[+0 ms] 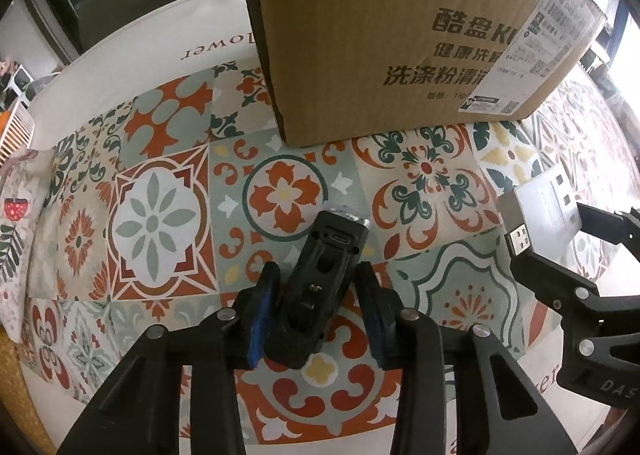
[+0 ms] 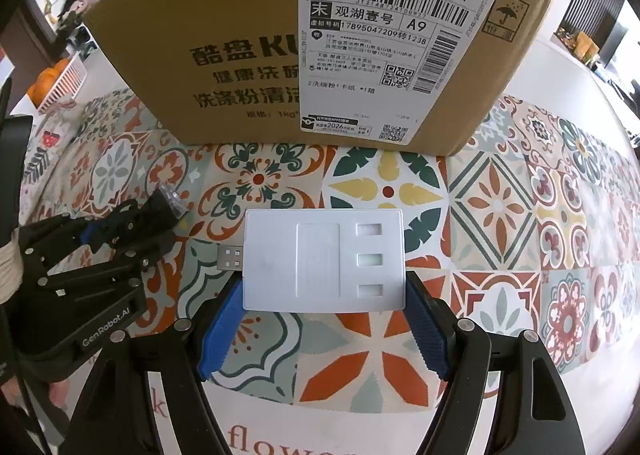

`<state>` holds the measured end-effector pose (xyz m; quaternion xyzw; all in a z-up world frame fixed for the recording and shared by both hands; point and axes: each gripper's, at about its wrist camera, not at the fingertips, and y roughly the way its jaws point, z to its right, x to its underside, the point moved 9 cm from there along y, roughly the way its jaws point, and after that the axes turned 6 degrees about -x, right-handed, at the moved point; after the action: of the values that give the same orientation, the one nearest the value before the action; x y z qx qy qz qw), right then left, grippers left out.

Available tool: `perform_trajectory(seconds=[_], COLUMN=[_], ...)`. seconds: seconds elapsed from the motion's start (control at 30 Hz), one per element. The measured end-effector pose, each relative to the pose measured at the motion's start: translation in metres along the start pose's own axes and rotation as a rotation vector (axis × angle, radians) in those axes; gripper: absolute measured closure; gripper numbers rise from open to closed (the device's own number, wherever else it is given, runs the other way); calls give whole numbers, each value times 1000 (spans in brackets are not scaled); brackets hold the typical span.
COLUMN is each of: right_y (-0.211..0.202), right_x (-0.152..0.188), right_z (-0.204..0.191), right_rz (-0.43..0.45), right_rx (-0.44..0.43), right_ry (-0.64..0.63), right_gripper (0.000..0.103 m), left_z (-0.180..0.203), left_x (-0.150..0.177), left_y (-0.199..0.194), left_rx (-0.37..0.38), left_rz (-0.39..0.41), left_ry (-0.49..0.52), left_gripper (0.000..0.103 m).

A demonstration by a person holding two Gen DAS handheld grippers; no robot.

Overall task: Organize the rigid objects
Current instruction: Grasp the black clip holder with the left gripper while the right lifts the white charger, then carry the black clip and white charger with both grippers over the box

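A small black gadget with a charging port and a clear lens tip lies lengthwise between the blue pads of my left gripper, which is shut on its sides just over the patterned cloth. The right wrist view shows that left gripper at the left with the black gadget sticking out of it. My right gripper is shut on a flat white USB device, its metal plug pointing left. From the left wrist view, the right gripper and the white USB device are at the right edge.
A large cardboard box with a shipping label stands just beyond both grippers; the cardboard box fills the top of the left wrist view. The tiled-pattern tablecloth covers the table. A white crate with oranges sits far left.
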<state>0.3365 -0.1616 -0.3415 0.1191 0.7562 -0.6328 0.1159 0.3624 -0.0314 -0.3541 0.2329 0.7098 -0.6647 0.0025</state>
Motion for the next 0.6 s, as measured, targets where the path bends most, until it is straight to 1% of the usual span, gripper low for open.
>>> perform_trajectory(seconds=[0.07, 0.17, 0.3, 0.43, 0.6], right_y=[-1, -4, -13, -25, -41], right_x=[0, 1, 2, 2, 2], right_z=[-1, -3, -5, -7, -13], right_rz=[3, 10, 29, 51, 79], right_rx=[0, -4, -12, -16, -24], right_ry=[-2, -10, -15, -24, -35], right_gripper=[27, 27, 27, 27, 27], left_z=[0, 2, 1, -2, -2], left_x=[-2, 5, 17, 24, 30], left_y=[1, -5, -15, -30, -53], left_rx=[5, 20, 35, 51, 63], left_rz=[6, 5, 7, 28, 63], left_ry=[-10, -24, -49, -85, -105], left_gripper=[68, 72, 74, 74, 74])
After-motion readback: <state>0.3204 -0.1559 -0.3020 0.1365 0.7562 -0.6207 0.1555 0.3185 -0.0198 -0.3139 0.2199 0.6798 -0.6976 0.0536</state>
